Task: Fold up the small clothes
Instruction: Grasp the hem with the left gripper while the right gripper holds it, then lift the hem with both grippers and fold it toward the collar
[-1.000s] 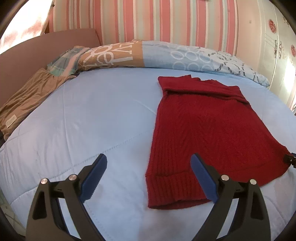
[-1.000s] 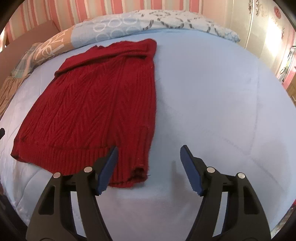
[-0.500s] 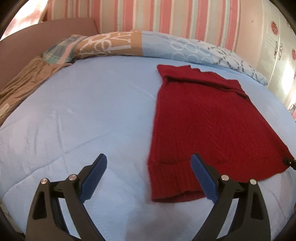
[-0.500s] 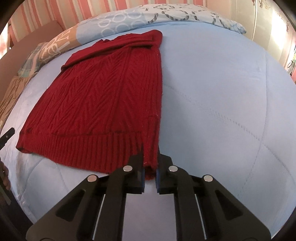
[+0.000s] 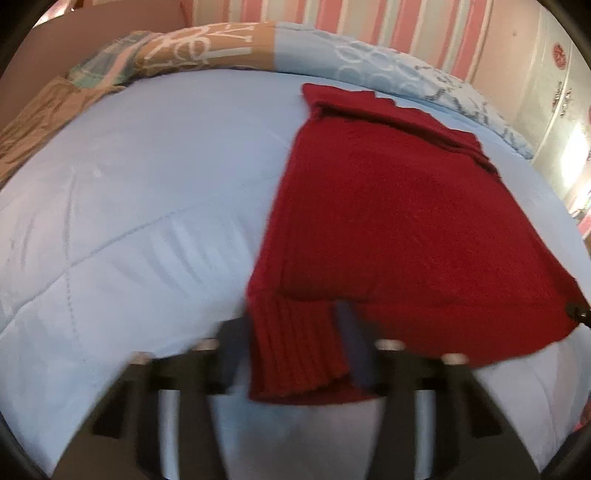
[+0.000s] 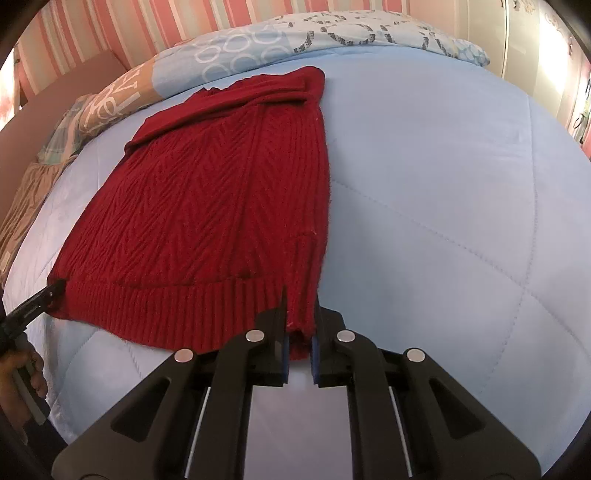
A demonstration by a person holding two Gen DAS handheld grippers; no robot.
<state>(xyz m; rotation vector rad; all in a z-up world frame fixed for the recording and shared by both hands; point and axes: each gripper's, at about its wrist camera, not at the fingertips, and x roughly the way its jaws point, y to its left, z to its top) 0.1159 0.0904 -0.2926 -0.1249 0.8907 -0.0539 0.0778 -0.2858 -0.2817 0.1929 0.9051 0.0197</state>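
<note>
I count one red knitted sweater (image 6: 221, 206) on the bed, lying flat on the pale blue quilt (image 6: 443, 221), with its collar end toward the pillows and its ribbed hem toward me. There are two grippers, one per hand, and both are at that hem.

My right gripper (image 6: 298, 343) is closed on the sweater: its two blue-padded fingers (image 6: 282, 354) pinch the near right corner of the hem, where a narrow strip of the knit hangs between them. Through the right wrist camera I also see the tip of the other tool at the opposite, left corner of the hem, touching the knit there.

My left gripper (image 5: 295, 354) is blurred in its own view. The ribbed corner of the sweater (image 5: 388, 221) sits between its two fingers, one finger (image 5: 351, 339) dark blue against the red on the right side, the other on the quilt (image 5: 129, 184) side. I cannot tell whether these jaws have closed on the cloth or only straddle it.

At the head of the bed I count one long patterned pillow (image 6: 295, 40) in tan, light blue and grey print, running across the width. One brownish cloth (image 5: 33, 125) lies at the far left edge of the bed, well apart from the sweater. Behind stands a pink striped wall (image 5: 369, 22).
</note>
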